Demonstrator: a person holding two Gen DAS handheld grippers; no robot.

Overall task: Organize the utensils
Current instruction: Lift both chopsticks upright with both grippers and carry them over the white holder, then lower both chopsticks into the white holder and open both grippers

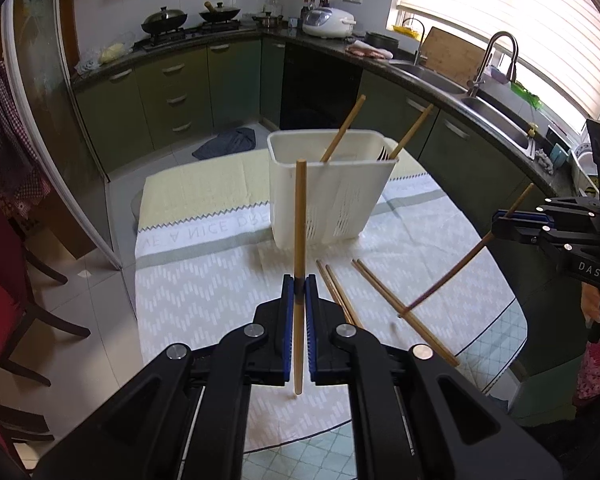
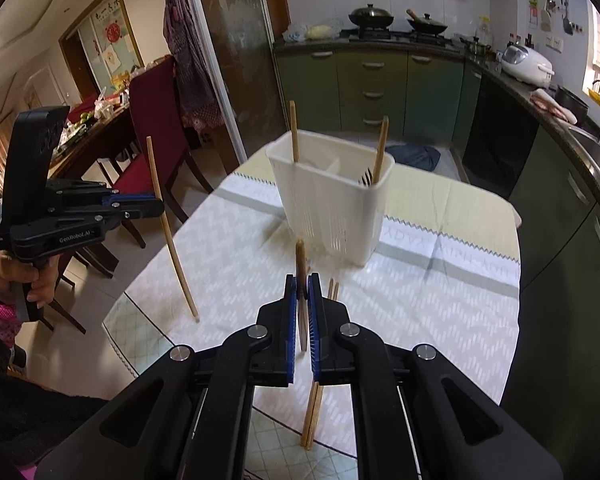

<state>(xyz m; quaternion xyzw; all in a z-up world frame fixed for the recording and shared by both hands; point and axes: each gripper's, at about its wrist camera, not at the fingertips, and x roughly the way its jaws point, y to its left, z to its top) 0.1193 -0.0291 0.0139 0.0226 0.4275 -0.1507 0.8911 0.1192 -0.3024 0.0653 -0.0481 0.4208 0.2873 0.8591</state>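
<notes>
- The left gripper (image 1: 299,284) is closed on one chopstick (image 1: 300,240), clamped between the blue pads. The stick stands near vertical, its lower end hanging clear above the tablecloth (image 1: 204,292). Judgement: this upright hold suits a straight drop into the holder.
- The right gripper (image 2: 303,288) is closed on a second chopstick (image 1: 460,264). In the left wrist view this stick is tilted, with the lower end pointing down toward the loose chopsticks (image 1: 380,304) on the cloth.
- The white utensil holder (image 1: 328,188) stands upright on the cloth, ahead of both grippers and apart from them. It has a centre divider. Two chopsticks (image 1: 344,128) already lean inside it, and fork tines show in the far compartment.
- Several chopsticks lie flat on the cloth between the grippers and the holder, not yet collected.
- Judgement: the task is partly done. Both held sticks must be raised above the rim, then lowered into a compartment.
</notes>
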